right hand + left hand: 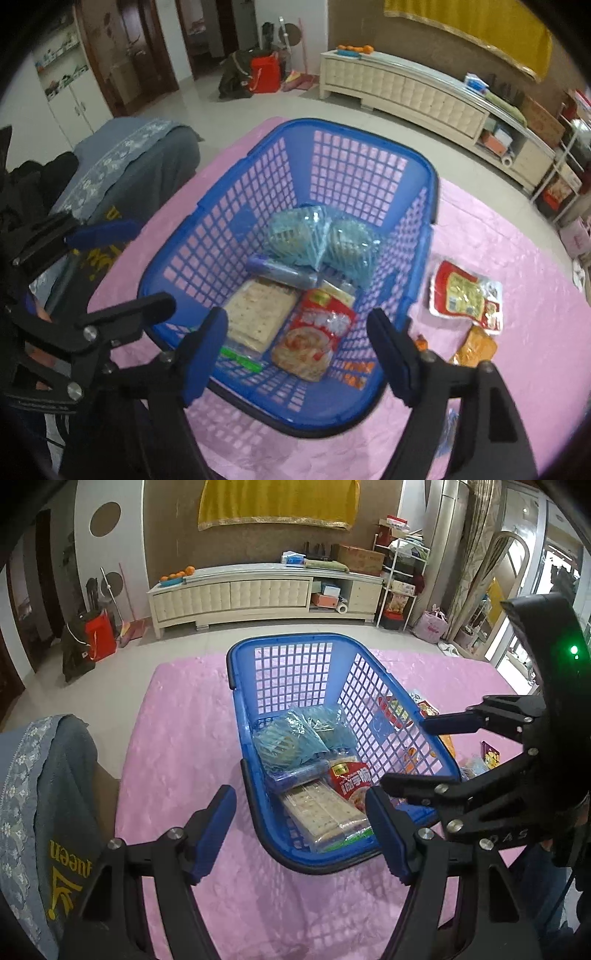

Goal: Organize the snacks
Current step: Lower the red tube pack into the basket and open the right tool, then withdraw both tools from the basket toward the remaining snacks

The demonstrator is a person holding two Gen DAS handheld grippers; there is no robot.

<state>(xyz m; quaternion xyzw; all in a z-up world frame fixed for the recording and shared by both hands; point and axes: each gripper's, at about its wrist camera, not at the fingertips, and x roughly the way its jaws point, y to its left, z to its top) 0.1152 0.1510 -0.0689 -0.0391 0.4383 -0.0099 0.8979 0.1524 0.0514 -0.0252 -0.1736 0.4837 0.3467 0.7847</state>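
A blue plastic basket (236, 716) (430, 192) stands on a pink cloth. Inside lie two light-blue wrapped snacks (282, 740) (295, 230), a blue tube pack (280, 271), a cracker pack (325, 810) (258, 312) and a red noodle packet (351, 777) (314, 334). My left gripper (301, 829) is open and empty over the basket's near rim. My right gripper (295, 347) is open and empty above the red packet; it also shows in the left wrist view (406, 755). A red-and-yellow packet (465, 295) and an orange packet (474, 347) lie on the cloth right of the basket.
A chair draped in grey-blue cloth (33, 794) (129, 162) stands left of the table. More small packets (489, 753) lie on the cloth to the right. A cream TV cabinet (258, 590) lines the far wall.
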